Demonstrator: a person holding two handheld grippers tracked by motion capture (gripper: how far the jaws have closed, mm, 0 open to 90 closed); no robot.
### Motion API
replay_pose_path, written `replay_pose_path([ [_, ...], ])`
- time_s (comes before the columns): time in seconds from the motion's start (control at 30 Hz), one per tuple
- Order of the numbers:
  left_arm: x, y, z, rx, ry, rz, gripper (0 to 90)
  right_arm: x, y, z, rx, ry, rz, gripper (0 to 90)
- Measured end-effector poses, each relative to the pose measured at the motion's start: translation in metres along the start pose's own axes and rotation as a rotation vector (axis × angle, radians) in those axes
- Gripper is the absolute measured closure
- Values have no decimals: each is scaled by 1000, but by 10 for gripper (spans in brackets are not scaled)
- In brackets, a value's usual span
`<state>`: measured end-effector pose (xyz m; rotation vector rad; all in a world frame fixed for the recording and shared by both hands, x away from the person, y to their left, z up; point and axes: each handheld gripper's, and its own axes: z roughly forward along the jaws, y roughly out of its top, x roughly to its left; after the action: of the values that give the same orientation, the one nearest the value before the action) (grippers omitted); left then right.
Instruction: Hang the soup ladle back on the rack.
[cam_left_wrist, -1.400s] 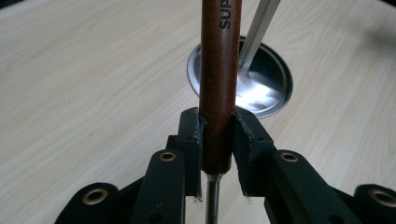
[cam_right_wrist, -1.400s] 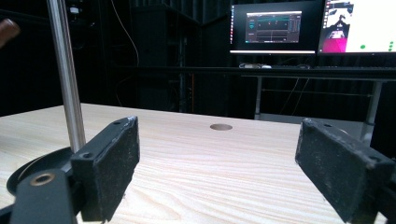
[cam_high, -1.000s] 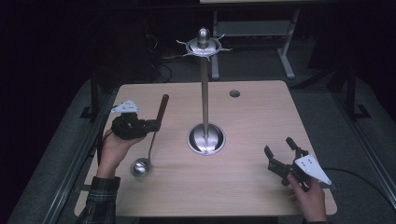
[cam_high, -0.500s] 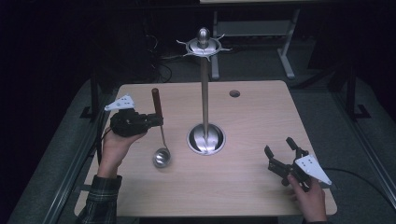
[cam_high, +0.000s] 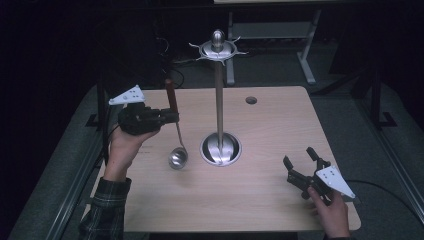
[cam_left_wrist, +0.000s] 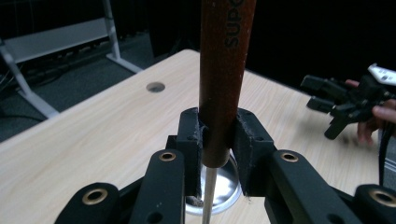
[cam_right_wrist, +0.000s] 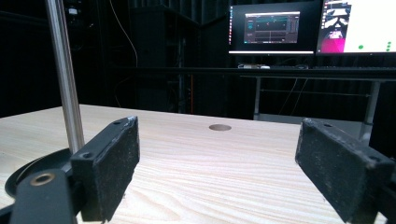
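Observation:
A ladle (cam_high: 171, 97) with a brown wooden handle and a steel bowl hangs nearly upright over the table's left half, bowl down beside the stand's base. My left gripper (cam_high: 171, 116) is shut on the lower end of the handle (cam_left_wrist: 224, 70), with both pads (cam_left_wrist: 191, 140) pressing its sides. A tall steel stand (cam_high: 219, 100) with a ring of hooks on top rises from a round base in the middle of the table. My right gripper (cam_high: 299, 156) rests low at the front right, open, with nothing between its pads (cam_right_wrist: 116, 158). It points toward the stand's pole (cam_right_wrist: 65, 79).
The wooden table (cam_high: 260, 200) has a small round hole (cam_high: 251, 100) at the back, right of the stand. Metal frames and dark floor surround the table. Lit monitors (cam_right_wrist: 271, 28) stand on a desk behind it.
My left gripper has risen with the ladle. The handle swung from a slant to nearly upright, and the bowl moved right toward the stand's base. The right gripper has stayed put.

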<state>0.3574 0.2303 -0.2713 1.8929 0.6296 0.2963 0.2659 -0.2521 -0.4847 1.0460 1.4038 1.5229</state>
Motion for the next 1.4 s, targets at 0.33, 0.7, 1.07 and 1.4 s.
replay_pose_path([
  [0.33,-7,37,-1,-25,-40,48,737,0,0,0,0,-2,2,130],
  [0.7,-14,61,7,-28,-59,85,737,-1,0,0,-4,-1,6,130],
  [1.07,-15,66,16,-19,-73,90,737,-1,0,-1,-6,-1,5,130],
  [1.4,-15,70,23,-10,-83,92,737,-1,0,-1,-7,0,6,130],
])
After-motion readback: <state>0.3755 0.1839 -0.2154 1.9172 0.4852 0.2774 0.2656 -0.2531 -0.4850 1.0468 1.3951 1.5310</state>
